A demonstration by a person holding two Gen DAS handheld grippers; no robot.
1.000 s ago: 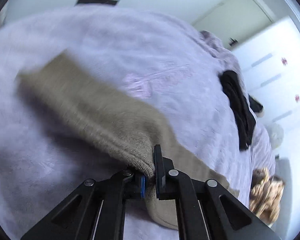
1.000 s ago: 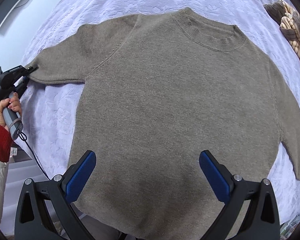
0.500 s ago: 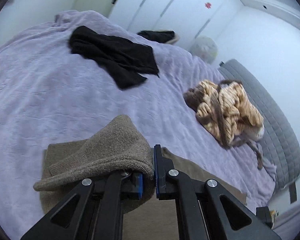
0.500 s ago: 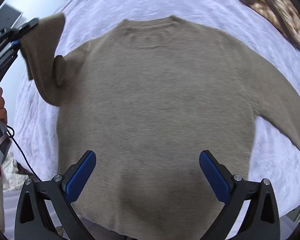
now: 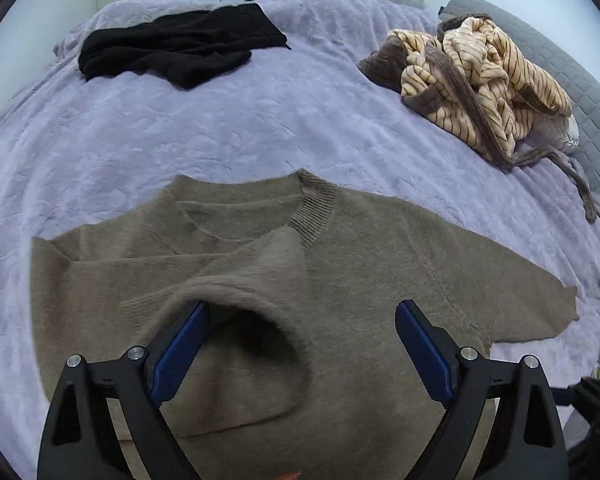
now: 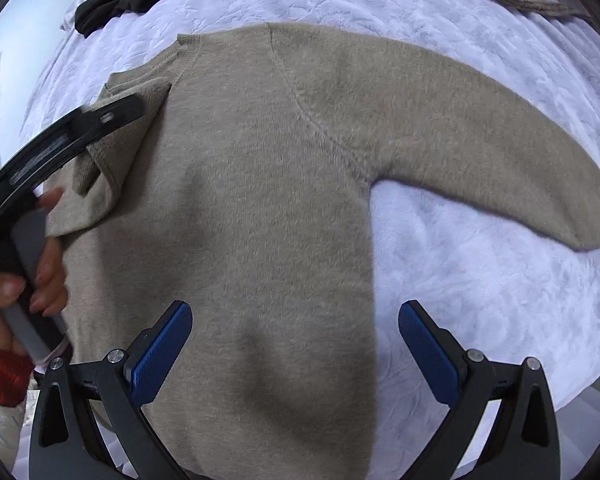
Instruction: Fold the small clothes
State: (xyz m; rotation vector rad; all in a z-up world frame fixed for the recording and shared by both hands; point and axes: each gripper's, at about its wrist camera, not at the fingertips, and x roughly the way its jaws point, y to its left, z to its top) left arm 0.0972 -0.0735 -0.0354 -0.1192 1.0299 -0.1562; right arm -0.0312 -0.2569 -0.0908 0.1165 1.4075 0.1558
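A taupe knit sweater (image 5: 380,264) lies flat on the lilac bedspread (image 5: 180,128), neck away from me. Its left sleeve (image 5: 256,280) is folded in over the chest, the cuff draped against my left gripper's left pad. My left gripper (image 5: 302,348) is open just above the sweater. In the right wrist view the sweater (image 6: 260,200) fills the middle, its right sleeve (image 6: 480,132) stretched out to the right. My right gripper (image 6: 294,350) is open and empty above the sweater's lower right side.
A black garment (image 5: 180,48) lies at the bed's far left. A crumpled tan striped garment (image 5: 476,76) lies at the far right, by a grey headboard (image 5: 572,72). White cupboard doors stand behind the bed.
My left gripper carried the left sleeve in over the sweater's chest, then opened and let it go. My right gripper shifted right, toward the other sleeve, still open.
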